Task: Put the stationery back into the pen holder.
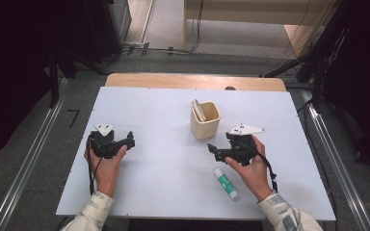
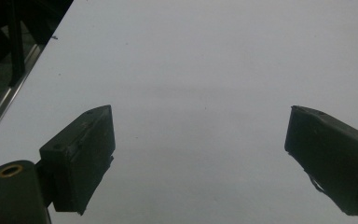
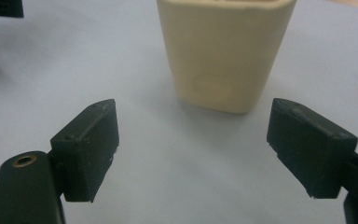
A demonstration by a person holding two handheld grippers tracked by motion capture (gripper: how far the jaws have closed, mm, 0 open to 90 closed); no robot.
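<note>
A cream square cup (image 1: 205,121) stands upright near the middle of the white table (image 1: 164,159), with a white flat item (image 1: 199,109) leaning inside it. A white glue stick with a green band (image 1: 225,182) lies on the table near the front. My right gripper (image 1: 212,151) is held just right of the cup and above the glue stick, open, nothing between its jaws. In the right gripper view the cup (image 3: 223,51) stands close ahead of the gripper (image 3: 193,151). My left gripper (image 1: 131,140) rests at the table's left, open and empty (image 2: 198,161).
The table's left edge and a metal floor rail (image 2: 4,100) lie beside the left gripper. A wooden strip (image 1: 195,81) borders the far side of the table. Dark stands and cables crowd the floor beyond.
</note>
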